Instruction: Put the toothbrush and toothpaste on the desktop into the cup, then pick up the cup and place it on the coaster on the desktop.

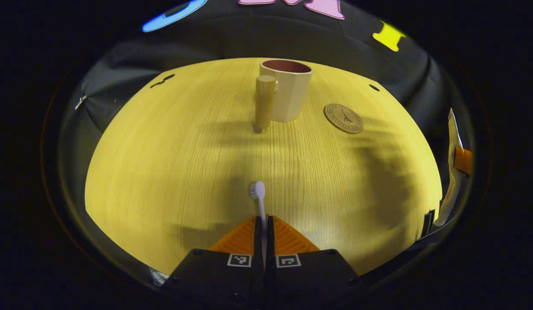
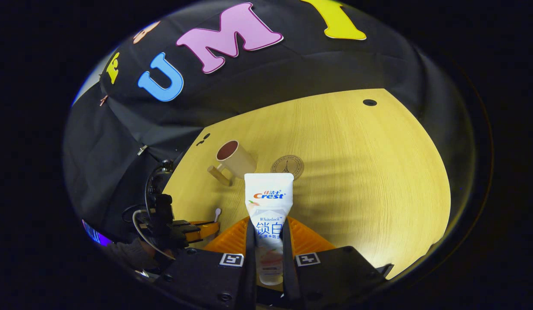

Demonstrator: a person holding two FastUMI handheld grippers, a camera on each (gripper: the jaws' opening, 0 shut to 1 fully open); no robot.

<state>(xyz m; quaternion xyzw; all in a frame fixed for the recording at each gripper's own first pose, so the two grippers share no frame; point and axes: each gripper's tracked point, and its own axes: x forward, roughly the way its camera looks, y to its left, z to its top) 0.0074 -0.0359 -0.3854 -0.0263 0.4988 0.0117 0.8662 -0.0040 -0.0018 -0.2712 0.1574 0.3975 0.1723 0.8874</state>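
Note:
In the left gripper view my left gripper (image 1: 263, 224) is shut on a white toothbrush (image 1: 258, 194), whose bristled head points up and forward above the wooden desktop (image 1: 171, 163). Far ahead stands a cream cup (image 1: 288, 90) with a wooden handle, and a round brown coaster (image 1: 343, 118) lies to its right. In the right gripper view my right gripper (image 2: 268, 232) is shut on a white toothpaste tube (image 2: 269, 206), held upright above the desktop (image 2: 369, 181). Beyond the tube are the cup (image 2: 232, 161) and the coaster (image 2: 288, 166). The left gripper (image 2: 193, 230) with the toothbrush (image 2: 217, 213) appears at lower left.
The black cloth wall (image 1: 266, 38) rings the back of the desktop. Two small dark holes (image 1: 374, 88) sit near the desktop's far edge. At the right rim of the left gripper view the toothpaste tube (image 1: 453, 163) and part of the other gripper show.

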